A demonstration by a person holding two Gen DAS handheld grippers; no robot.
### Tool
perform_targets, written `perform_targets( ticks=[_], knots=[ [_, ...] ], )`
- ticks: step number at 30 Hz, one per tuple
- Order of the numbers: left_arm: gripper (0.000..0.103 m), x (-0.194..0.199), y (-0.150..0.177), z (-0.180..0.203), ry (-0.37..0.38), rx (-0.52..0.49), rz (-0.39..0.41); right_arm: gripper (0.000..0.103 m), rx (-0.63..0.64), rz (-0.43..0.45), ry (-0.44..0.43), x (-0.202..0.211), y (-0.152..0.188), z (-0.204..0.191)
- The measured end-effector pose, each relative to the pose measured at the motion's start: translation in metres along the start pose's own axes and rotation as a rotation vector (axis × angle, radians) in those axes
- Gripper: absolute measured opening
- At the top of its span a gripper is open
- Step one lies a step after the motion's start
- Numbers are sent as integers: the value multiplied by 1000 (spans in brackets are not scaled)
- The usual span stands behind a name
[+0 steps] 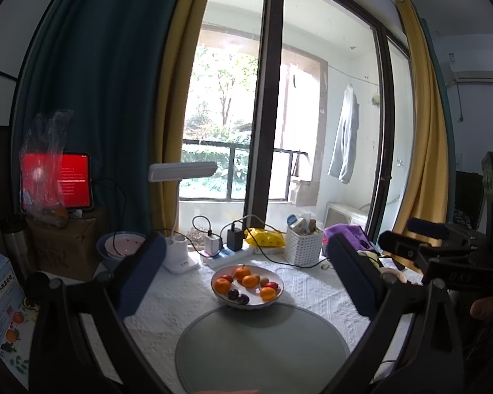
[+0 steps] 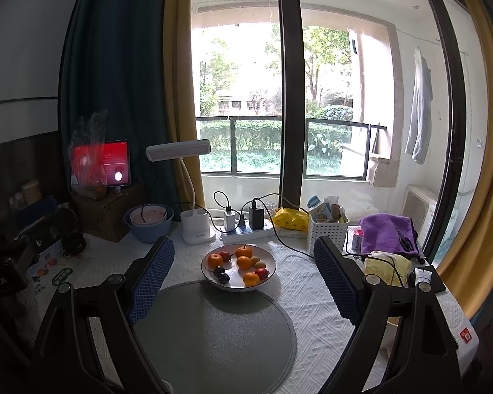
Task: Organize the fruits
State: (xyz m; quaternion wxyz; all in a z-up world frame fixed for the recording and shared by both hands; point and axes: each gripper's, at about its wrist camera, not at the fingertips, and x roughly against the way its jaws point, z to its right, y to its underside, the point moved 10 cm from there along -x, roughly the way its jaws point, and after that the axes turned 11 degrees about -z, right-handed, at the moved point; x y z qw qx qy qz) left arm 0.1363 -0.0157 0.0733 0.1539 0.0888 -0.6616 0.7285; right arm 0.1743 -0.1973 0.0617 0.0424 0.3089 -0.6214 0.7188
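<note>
A white bowl [image 1: 272,299] [image 2: 269,259] stands on the white tablecloth at the far edge of a round grey mat [image 1: 259,351] [image 2: 213,338]. It holds several oranges [image 1: 222,285] [image 2: 244,262], dark plums [image 1: 238,296] [image 2: 221,274], small red fruits [image 1: 272,285] [image 2: 262,273] and a kiwi [image 1: 264,280] [image 2: 260,265]. My left gripper [image 1: 246,249] is open and empty, held above the table short of the bowl. My right gripper [image 2: 245,249] is open and empty too, at a similar distance. The right gripper's body shows at the right edge of the left wrist view [image 1: 443,249].
Behind the bowl stand a white desk lamp [image 1: 180,256] [image 2: 195,223], a power strip with chargers [image 1: 226,249] [image 2: 246,229], a yellow packet [image 1: 266,238] [image 2: 291,218] and a white basket [image 1: 302,246] [image 2: 327,233]. A blue bowl [image 2: 148,223], a cardboard box with a red-screened tablet [image 2: 115,164] sit left; a purple cloth [image 2: 387,233] right.
</note>
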Motion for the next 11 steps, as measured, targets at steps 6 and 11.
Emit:
perform_targets(
  ticks=[6,11],
  knots=[
    [100,-1,1,1,3,-2,-4,89,-1,1,0,1,0,0],
    [100,-4,1,4,16,-13,-10,89,0,0,1,0,-1,1]
  ],
)
